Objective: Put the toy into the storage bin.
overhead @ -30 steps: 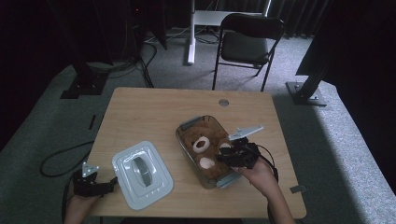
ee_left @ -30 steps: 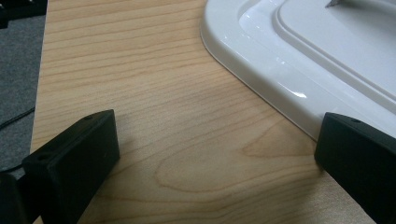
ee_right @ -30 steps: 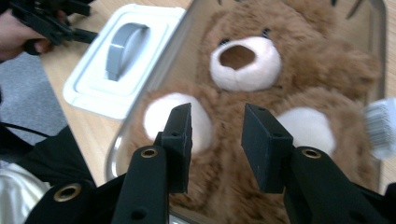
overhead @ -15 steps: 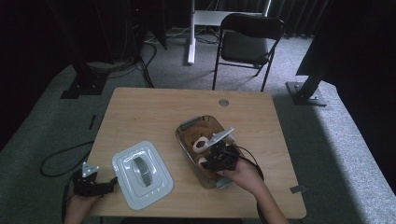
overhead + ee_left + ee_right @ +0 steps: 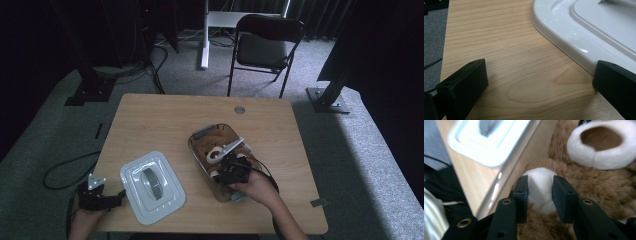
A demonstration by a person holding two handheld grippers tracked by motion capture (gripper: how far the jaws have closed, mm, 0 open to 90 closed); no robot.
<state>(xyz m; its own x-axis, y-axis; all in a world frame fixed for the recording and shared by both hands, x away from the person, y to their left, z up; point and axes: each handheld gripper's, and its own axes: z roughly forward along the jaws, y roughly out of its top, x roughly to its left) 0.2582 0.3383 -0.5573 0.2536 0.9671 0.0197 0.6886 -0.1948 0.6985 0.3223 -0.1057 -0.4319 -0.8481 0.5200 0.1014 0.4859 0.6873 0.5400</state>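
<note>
At a wooden bench [image 5: 165, 120], the right gripper [image 5: 539, 185] closes its fingers on a white paw of the brown teddy bear [image 5: 599, 182] lying inside the clear container [image 5: 200, 150], while the left gripper [image 5: 102, 198] rests open-fingered at the corner of the white lid [image 5: 152, 186].

hand-held gripper [image 5: 537, 82]: jaws wide apart | white lid [image 5: 599, 30]: by right jaw | wooden table [image 5: 499, 45]
</note>
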